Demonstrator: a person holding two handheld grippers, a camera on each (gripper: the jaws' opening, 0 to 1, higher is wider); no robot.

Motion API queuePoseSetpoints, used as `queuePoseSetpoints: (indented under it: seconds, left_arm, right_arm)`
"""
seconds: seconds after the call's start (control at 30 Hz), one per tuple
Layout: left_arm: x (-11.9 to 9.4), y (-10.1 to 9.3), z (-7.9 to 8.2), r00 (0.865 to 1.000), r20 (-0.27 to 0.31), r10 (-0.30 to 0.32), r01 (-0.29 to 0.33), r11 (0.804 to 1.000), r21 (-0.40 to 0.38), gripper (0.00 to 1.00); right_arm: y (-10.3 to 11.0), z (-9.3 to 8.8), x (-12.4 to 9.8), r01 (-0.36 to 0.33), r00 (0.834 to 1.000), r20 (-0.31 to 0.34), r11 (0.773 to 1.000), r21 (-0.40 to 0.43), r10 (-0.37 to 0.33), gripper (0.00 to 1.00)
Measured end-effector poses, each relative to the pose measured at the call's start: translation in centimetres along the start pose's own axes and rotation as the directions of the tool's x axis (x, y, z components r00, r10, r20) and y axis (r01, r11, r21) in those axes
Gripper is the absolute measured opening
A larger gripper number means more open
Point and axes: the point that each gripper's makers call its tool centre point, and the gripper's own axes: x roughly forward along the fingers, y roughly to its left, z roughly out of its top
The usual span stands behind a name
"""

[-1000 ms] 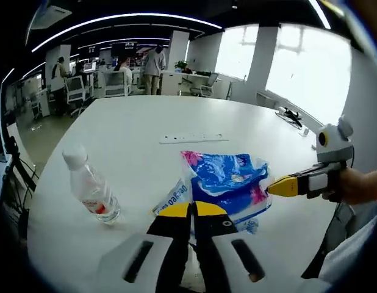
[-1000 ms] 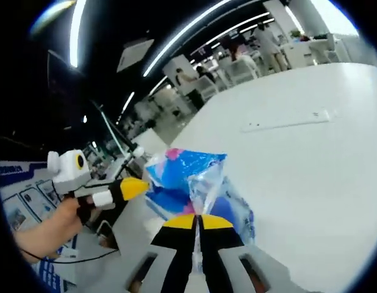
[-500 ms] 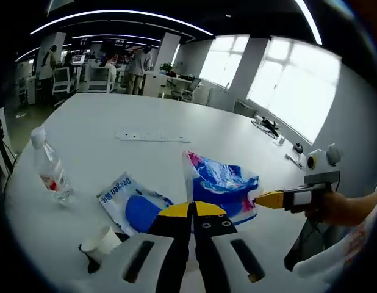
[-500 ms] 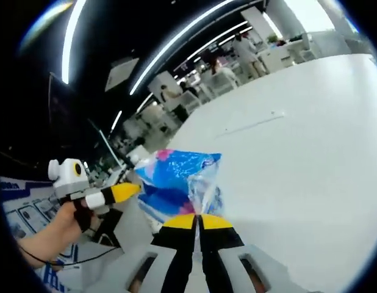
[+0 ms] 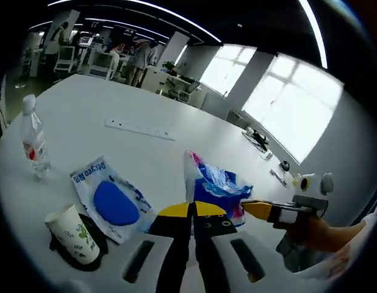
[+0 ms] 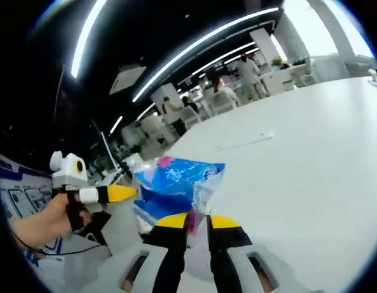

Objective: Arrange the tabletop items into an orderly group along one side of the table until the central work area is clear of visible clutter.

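Tissue pack (image 5: 216,186) hangs above the desk (image 5: 146,152), pinched by both the left gripper (image 5: 191,210) and right gripper (image 6: 197,220). Wet-wipe pouch (image 5: 112,201) and paper cup (image 5: 72,232) sit near the desk's near edge, water bottle (image 5: 33,140) apart: grouping looks unfinished

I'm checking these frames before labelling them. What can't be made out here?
- Left gripper view: the dark thing under the paper cup is mostly covered by the cup.
- Left gripper view: small objects near the table's far edge are too small to identify.
- Right gripper view: the lower part of the blue bag is hidden behind the right tongs.
- Both views: print on the bag is blurred.
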Motion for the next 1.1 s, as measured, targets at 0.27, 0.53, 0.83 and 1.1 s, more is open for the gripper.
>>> queuePoseSetpoints:
  seconds: [0.27,0.53,0.83,1.1]
  left_arm:
    - [0.0,-0.1,-0.8,1.0,0.008,0.0,-0.001,1.0,0.016,0.0]
    - [2.5,-0.9,-2.4,0.999,-0.044,0.007,-0.002,0.995,0.105,0.1]
    - [7.8,-2.8,-3.3,0.996,-0.091,-0.004,0.009,0.998,0.055,0.0]
    - [11.9,-2.7,-3.8,0.984,-0.176,0.035,-0.002,0.983,0.183,0.02]
  right_arm:
    - [-0.9,-1.3,0.0,0.03,0.999,-0.039,0.999,0.043,-0.029,0.0]
    - [-3.8,-1.0,-1.2,0.055,0.997,-0.058,0.991,0.121,-0.048,0.0]
    - [-8.3,0.1,-2.1,0.107,0.992,-0.083,0.984,0.14,-0.096,0.0]
    - [-12.4,1.0,-0.6,0.166,0.978,-0.144,0.979,0.116,-0.149,0.0]
